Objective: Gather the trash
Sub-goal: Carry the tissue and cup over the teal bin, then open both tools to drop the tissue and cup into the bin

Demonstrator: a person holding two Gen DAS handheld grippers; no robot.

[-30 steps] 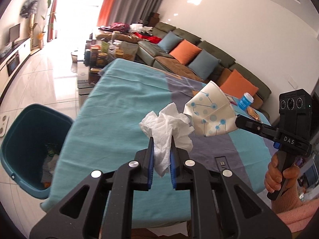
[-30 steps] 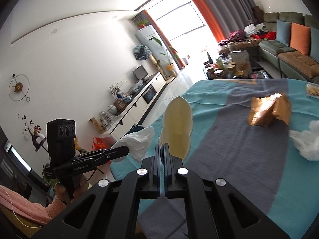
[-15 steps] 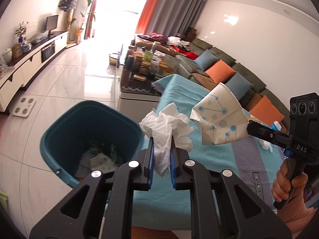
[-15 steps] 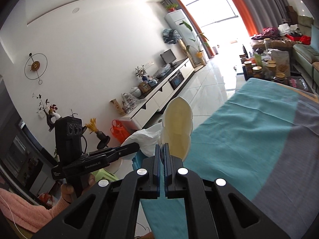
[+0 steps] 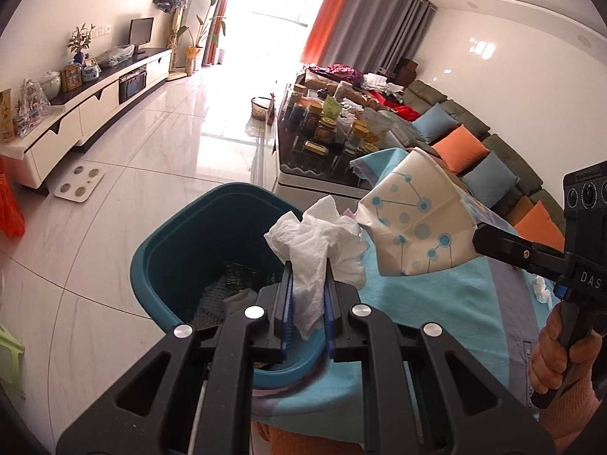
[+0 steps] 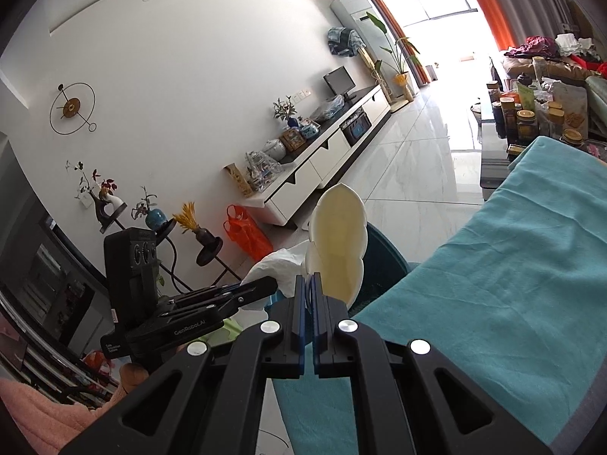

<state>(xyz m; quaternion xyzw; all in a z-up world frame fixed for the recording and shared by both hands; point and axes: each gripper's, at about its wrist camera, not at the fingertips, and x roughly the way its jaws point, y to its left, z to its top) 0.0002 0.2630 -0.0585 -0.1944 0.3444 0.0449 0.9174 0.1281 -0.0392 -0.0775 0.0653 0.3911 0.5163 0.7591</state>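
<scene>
Teal bin [image 5: 182, 242] below, tissue [image 5: 315, 250] between fingers [image 5: 285, 303]

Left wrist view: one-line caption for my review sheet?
Left gripper clamps crumpled tissue above teal bin; right gripper holds flattened paper cup.

Right gripper [image 6: 310, 288] jaws clamped on flattened paper cup [image 6: 337, 250], teal bin [image 6: 383, 258] behind, left gripper [image 6: 265, 284] beside
</scene>
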